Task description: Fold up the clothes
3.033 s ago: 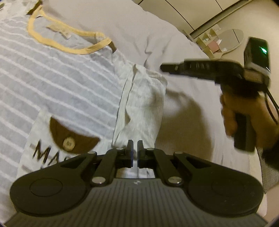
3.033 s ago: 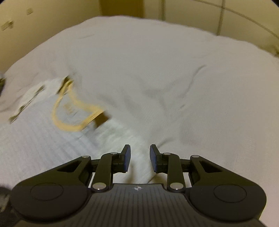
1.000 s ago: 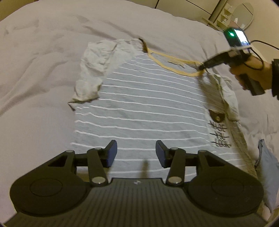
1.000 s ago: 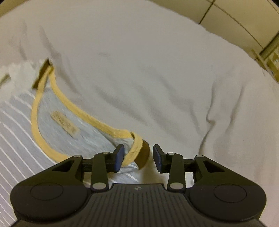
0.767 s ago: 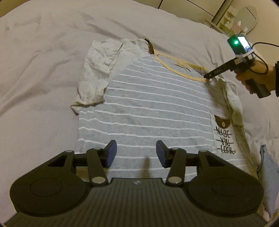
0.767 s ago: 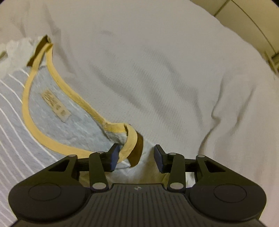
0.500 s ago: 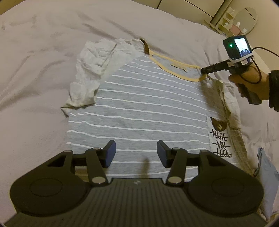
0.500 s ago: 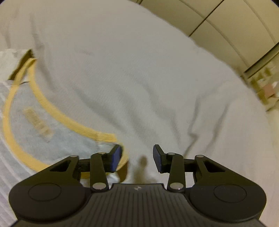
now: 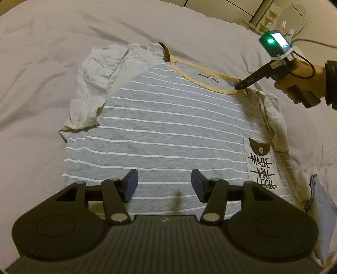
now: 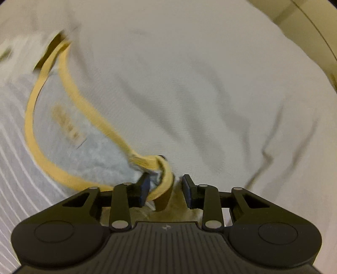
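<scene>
In the left wrist view, the left gripper [image 9: 164,185] is being held with its fingers spread wide and nothing between them, just over the lower hem of a grey striped T-shirt [image 9: 168,134]. The shirt is lying flat, front up, on a pale bedcover [image 9: 38,63], filling the middle of the view. At 3 o'clock from the fingers, a white chest pocket [image 9: 260,164] with black lettering and a brown flap is being shown near the shirt's edge. At 4 o'clock, a piece of light blue cloth [image 9: 322,210] is lying just beside the shirt. At 10 o'clock, a crumpled pale sleeve [image 9: 94,88] is lying folded over on itself. Farther off, at 12 to 1 o'clock, the yellow collar [image 9: 202,82] is being met at its right end by the tip of the right gripper [image 9: 240,86], which is being gripped by a hand [image 9: 301,78] at 2 o'clock. A round mirror [image 9: 294,14] is standing beyond the bed.

In the right wrist view, the right gripper [image 10: 166,187] is being kept parted, with the bunched end of the yellow collar [image 10: 162,170] sitting between the fingers and touching the left one; it is not being clamped. The collar loop is running off toward 10 o'clock, blurred.
</scene>
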A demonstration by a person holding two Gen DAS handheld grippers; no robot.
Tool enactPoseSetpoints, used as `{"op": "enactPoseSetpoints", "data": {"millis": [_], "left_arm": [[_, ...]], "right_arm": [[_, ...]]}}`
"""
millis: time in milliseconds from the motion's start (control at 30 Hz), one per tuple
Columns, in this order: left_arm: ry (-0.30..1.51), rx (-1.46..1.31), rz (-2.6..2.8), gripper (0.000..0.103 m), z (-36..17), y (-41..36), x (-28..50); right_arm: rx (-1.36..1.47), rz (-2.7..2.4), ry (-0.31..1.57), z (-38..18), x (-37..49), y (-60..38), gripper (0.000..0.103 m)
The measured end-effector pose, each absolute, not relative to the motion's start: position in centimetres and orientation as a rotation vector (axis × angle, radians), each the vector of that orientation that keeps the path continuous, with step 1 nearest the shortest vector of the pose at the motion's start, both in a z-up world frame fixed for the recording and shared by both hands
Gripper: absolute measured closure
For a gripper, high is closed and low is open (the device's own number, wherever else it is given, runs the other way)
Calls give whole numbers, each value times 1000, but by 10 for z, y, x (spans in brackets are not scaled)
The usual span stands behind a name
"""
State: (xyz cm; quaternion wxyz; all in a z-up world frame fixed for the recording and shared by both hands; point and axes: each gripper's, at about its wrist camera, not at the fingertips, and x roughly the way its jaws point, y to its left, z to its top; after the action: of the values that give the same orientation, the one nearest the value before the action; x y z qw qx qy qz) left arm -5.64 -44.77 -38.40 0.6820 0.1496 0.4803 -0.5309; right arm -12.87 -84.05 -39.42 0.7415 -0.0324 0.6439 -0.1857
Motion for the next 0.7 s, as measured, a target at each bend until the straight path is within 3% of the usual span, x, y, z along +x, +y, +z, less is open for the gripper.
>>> {"op": "enactPoseSetpoints", "data": {"millis": [100, 167, 233, 300, 367, 500, 600, 700], "left_arm": [[1080, 333, -1185, 53, -384, -448, -55], [1081, 333, -1182, 53, -384, -449, -55], [1082, 336, -1180, 53, -385, -449, -52], [1082, 341, -1181, 53, -386, -450, -50], [1080, 345, -1180, 53, -387, -450, -48], [1084, 348, -1172, 53, -390, -449, -45], [1093, 352, -1172, 53, -392, -449, -46], [1097, 354, -1177, 53, -393, -450, -48]], "right_arm": [[-133, -443, 1378, -391, -135, -839, 102], [-189, -539, 1292, -384, -145, -836, 103], [-247, -638, 1197, -381, -154, -829, 101], [-265, -671, 1161, -386, -158, -823, 90], [-197, -654, 1170, -391, -156, -824, 86], [-44, -670, 1117, -374, -160, -845, 85], [-81, -704, 1083, -360, -159, -855, 85], [-58, -693, 1142, -368, -145, -873, 84]]}}
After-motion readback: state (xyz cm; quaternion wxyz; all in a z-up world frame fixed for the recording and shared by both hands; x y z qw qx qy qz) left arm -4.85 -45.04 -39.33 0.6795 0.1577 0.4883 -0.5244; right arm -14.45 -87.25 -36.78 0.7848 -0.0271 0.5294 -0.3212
